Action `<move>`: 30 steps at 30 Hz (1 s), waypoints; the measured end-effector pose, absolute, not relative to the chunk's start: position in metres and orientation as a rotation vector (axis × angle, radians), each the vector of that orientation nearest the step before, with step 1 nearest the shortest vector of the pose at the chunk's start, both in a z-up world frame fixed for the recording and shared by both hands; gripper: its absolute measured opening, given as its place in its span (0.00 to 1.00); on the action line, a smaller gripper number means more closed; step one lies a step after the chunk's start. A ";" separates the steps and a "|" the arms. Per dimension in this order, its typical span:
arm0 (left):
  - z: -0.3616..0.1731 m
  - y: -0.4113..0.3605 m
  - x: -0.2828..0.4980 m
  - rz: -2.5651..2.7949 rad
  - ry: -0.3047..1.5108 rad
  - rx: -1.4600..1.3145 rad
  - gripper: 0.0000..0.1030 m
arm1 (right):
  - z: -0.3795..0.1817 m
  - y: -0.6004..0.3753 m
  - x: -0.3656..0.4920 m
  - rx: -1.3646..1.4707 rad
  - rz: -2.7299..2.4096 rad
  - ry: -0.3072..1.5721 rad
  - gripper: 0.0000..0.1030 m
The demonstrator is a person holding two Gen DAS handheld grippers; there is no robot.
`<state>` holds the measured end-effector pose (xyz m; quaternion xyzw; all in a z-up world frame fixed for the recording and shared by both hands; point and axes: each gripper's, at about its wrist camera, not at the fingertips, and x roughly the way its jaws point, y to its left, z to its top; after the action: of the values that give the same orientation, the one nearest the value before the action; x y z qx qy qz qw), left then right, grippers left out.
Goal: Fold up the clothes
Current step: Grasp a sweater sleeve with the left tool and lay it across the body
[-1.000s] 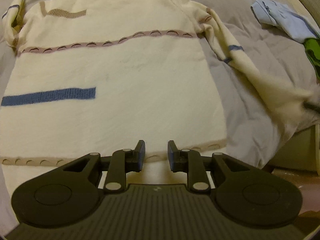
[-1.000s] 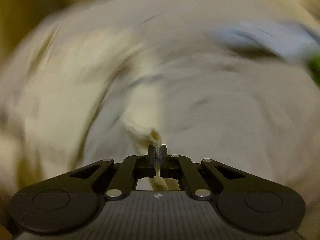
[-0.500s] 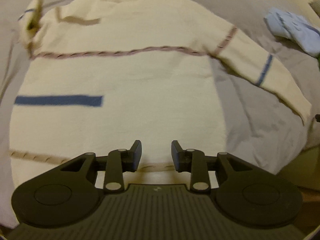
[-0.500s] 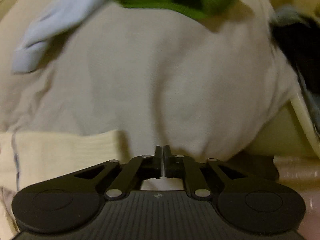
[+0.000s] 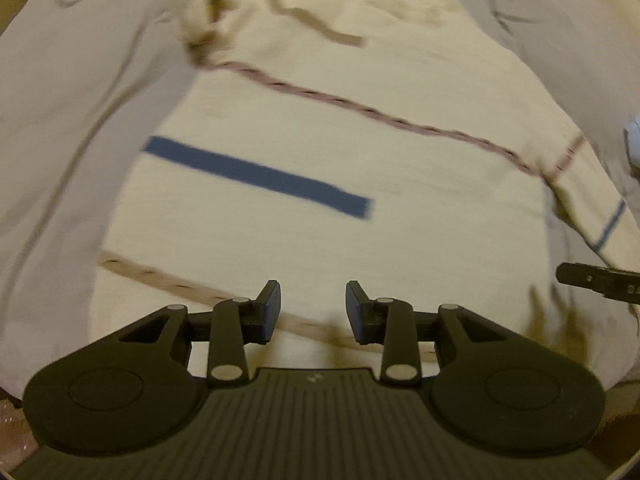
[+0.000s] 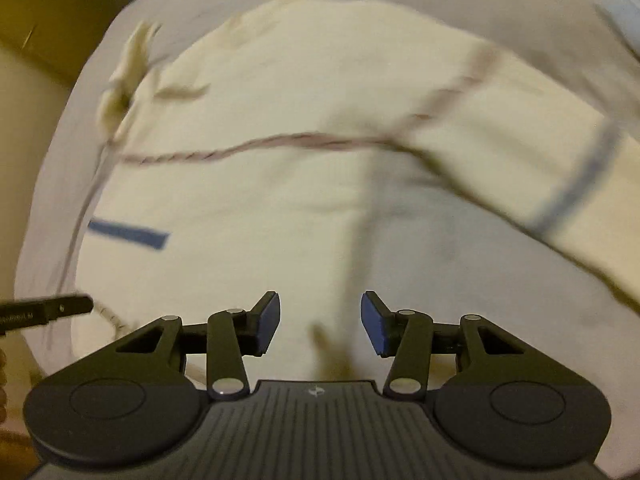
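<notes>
Sweater (image 5: 360,128) lies flat on the bed (image 5: 60,100), hem at the near edge, no fold made yet, I'd say. One sleeve is spread toward the right edge, the other bunched at the far left. Cream knit, blue bar, braided stripes. Left gripper (image 5: 313,312) and right gripper (image 6: 319,322) have just been opening, nothing between their jaws.

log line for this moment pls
stage: sweater flat on bed | left hand-held gripper: open, empty, jaws just widened | right hand-held gripper: open, empty, jaws just widened | sleeve: spread out
</notes>
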<state>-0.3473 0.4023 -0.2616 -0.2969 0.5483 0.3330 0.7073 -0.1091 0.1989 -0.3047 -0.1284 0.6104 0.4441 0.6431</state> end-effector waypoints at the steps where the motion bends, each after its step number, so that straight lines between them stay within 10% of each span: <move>1: -0.262 0.411 -0.354 0.744 1.217 -0.670 0.30 | -0.303 0.212 -0.119 -0.322 1.005 1.388 0.50; 16: -0.269 0.627 -0.392 0.662 1.214 -0.647 0.42 | -0.342 0.352 -0.169 -0.225 0.565 1.417 0.61; 30: -0.249 0.812 -0.243 0.646 0.998 -0.632 0.65 | -0.357 0.486 -0.128 -0.165 0.606 1.453 0.67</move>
<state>-0.2430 0.8122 -0.2492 -0.2928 0.4623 0.2991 0.7818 -0.1283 0.4861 -0.3570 -0.0744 0.6529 0.2725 0.7028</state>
